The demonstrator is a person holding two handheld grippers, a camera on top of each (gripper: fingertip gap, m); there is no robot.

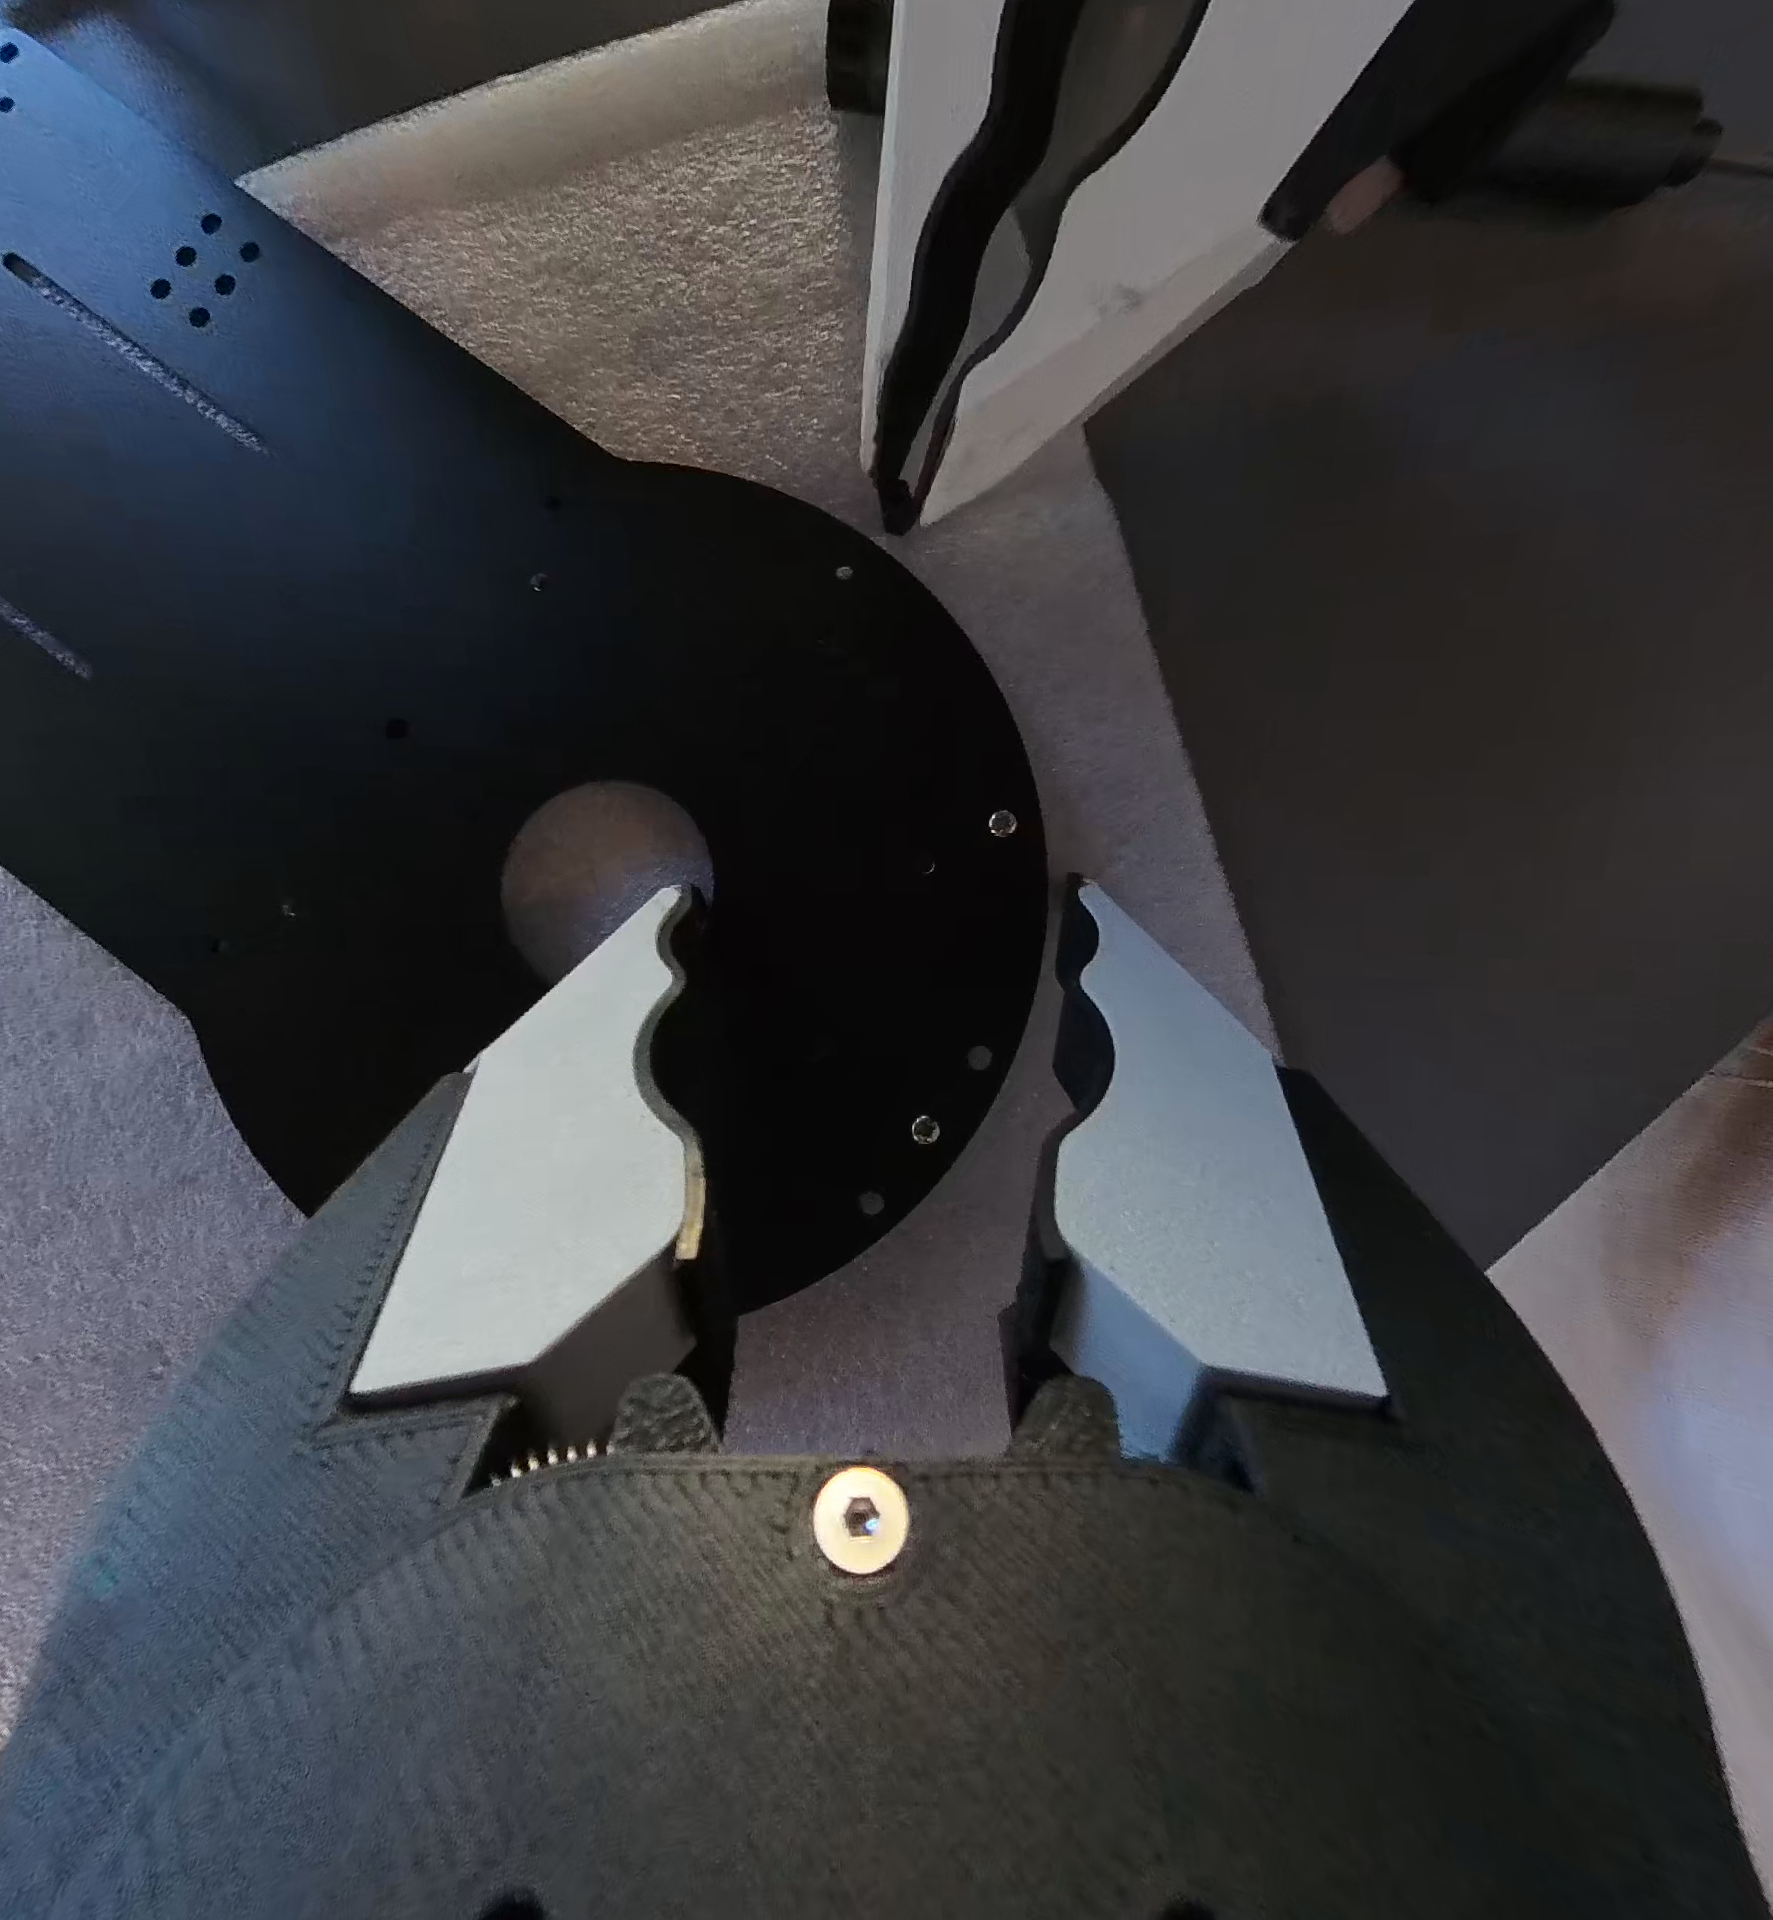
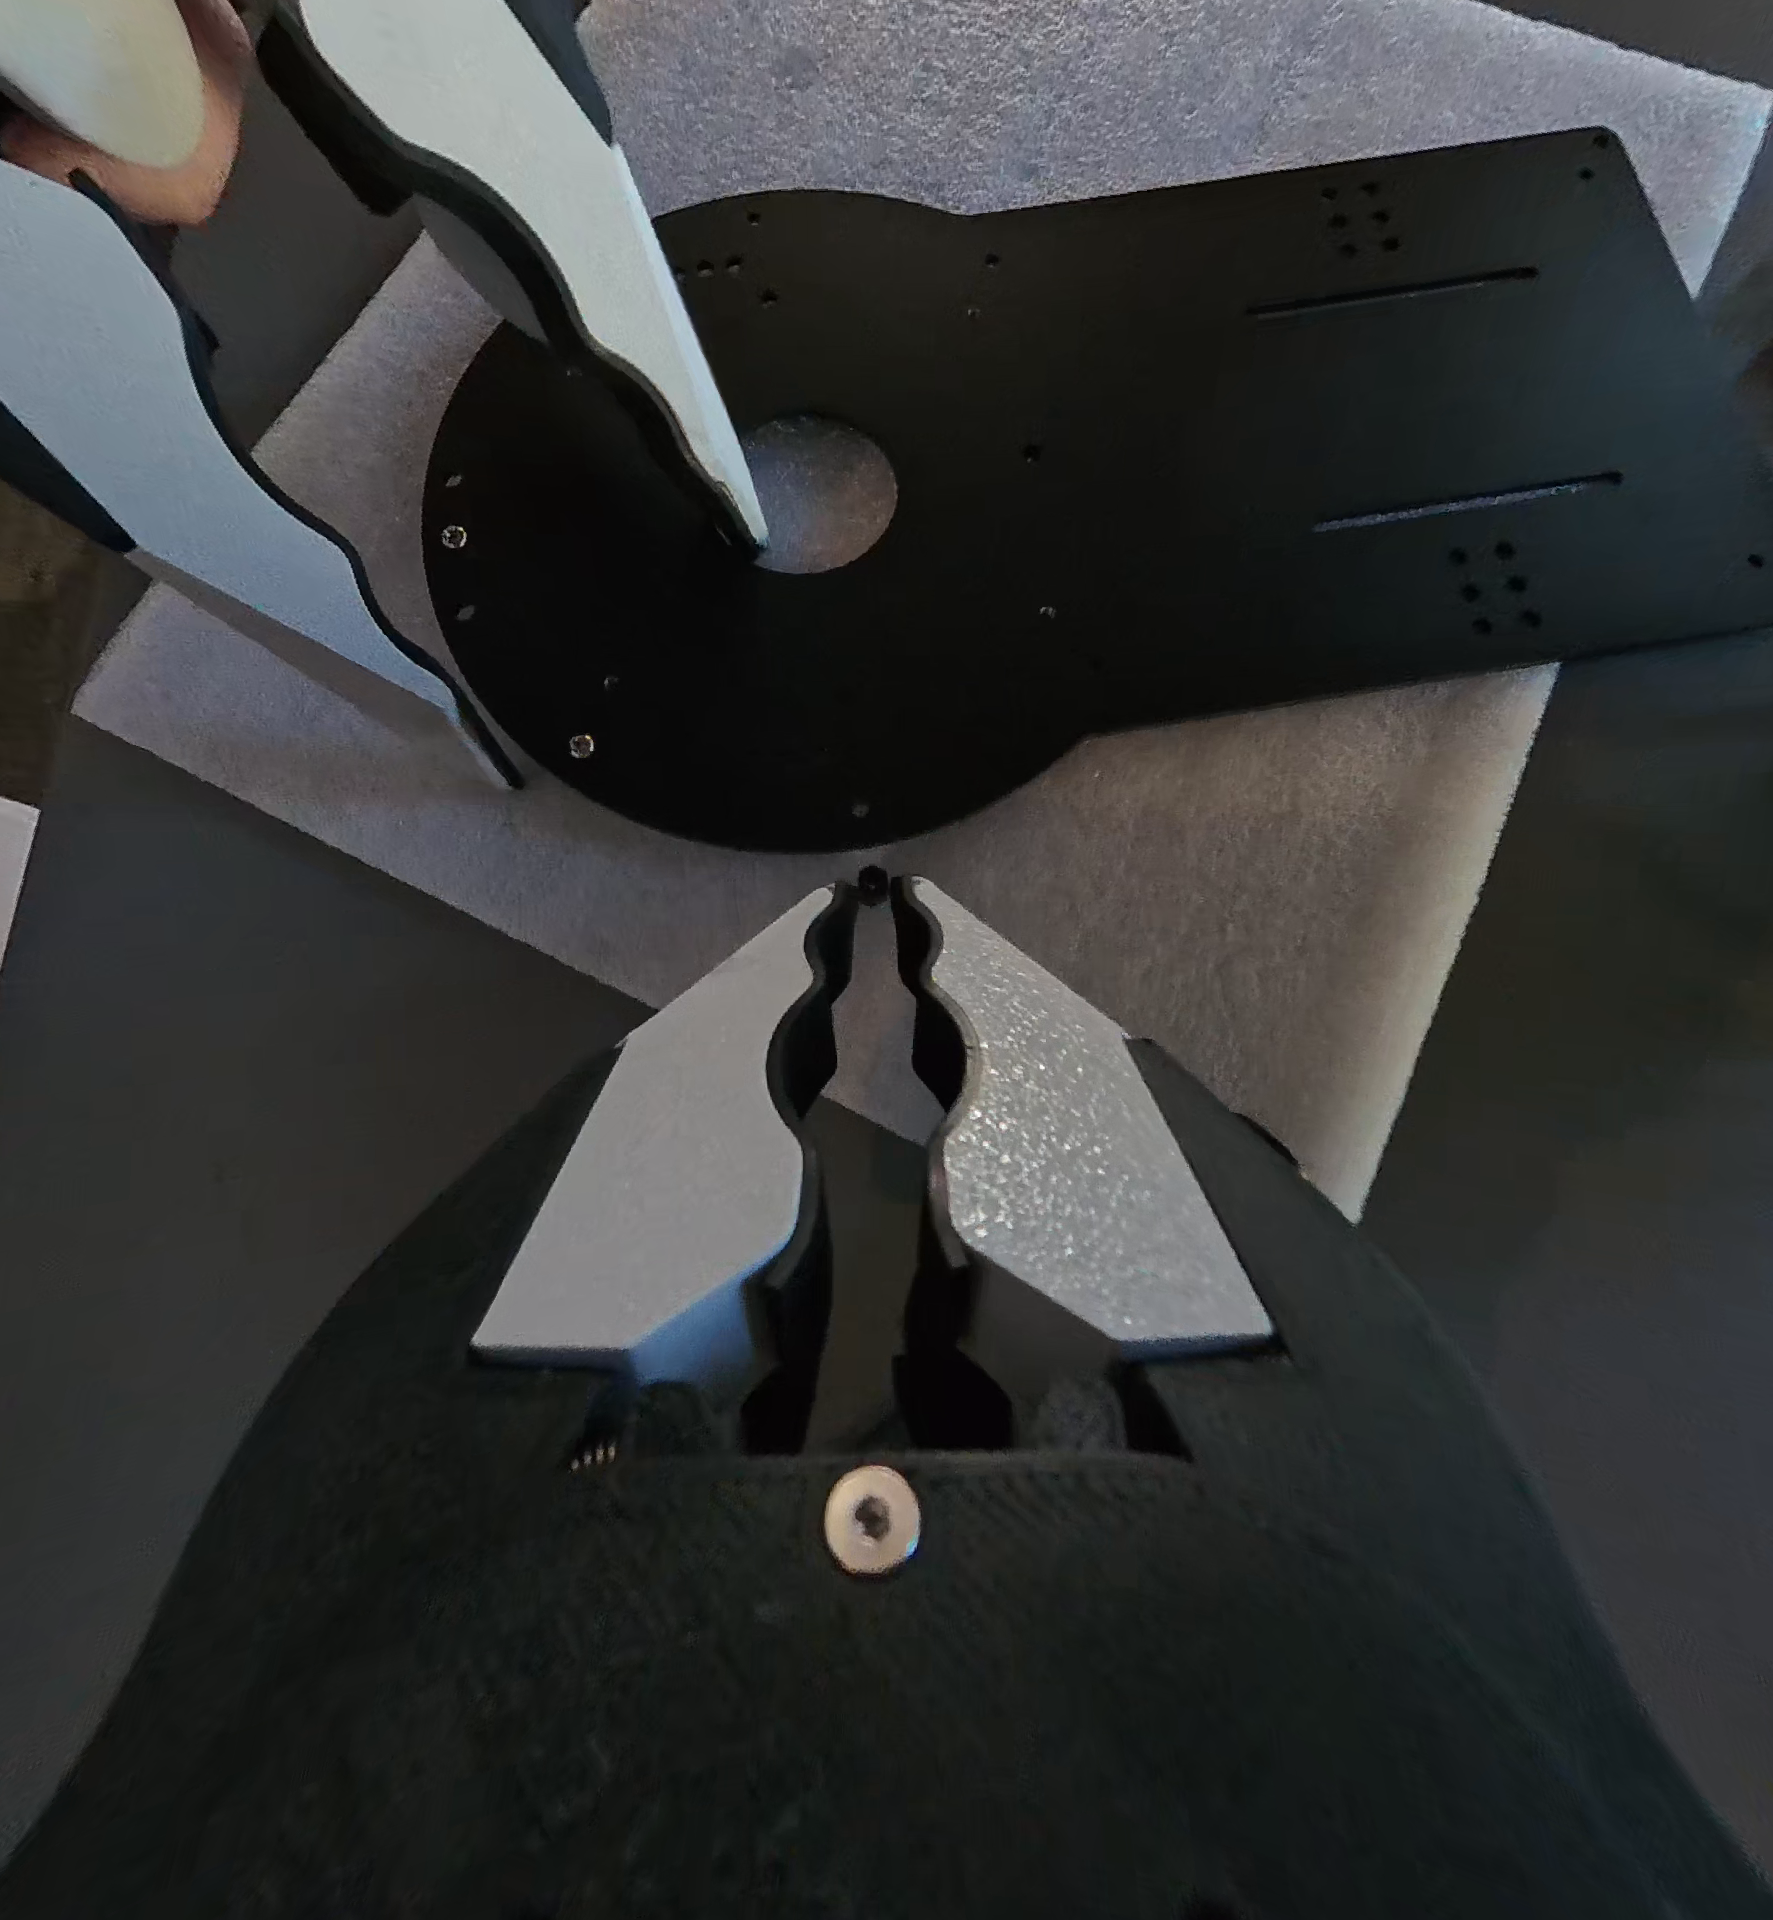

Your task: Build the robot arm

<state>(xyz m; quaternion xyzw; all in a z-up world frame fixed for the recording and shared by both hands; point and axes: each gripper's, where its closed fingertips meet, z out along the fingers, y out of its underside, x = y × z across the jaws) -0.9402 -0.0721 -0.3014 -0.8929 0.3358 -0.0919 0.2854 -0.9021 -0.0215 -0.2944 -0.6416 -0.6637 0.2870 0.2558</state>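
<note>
Lying flat on a grey foam sheet (image 2: 1121,831) on the dark tabletop (image 2: 238,1039), the black metal plate (image 2: 1069,468) looks stiff, thin and smooth, best gripped at its rim or at its round hole (image 2: 825,494). The left gripper (image 1: 877,899) is spread wide, straddling the plate's rounded end with one finger tip at the hole, clamping nothing. The right gripper (image 2: 869,885) is pinched on a small black screw (image 2: 871,876) just beside the rim, apart from the plate.

Flat black metal plate with holes and slots (image 1: 238,644) cut off at left edge, tiny black item (image 2: 871,879) pinched at right claw (image 2: 871,891) tips, too small to identify
</note>
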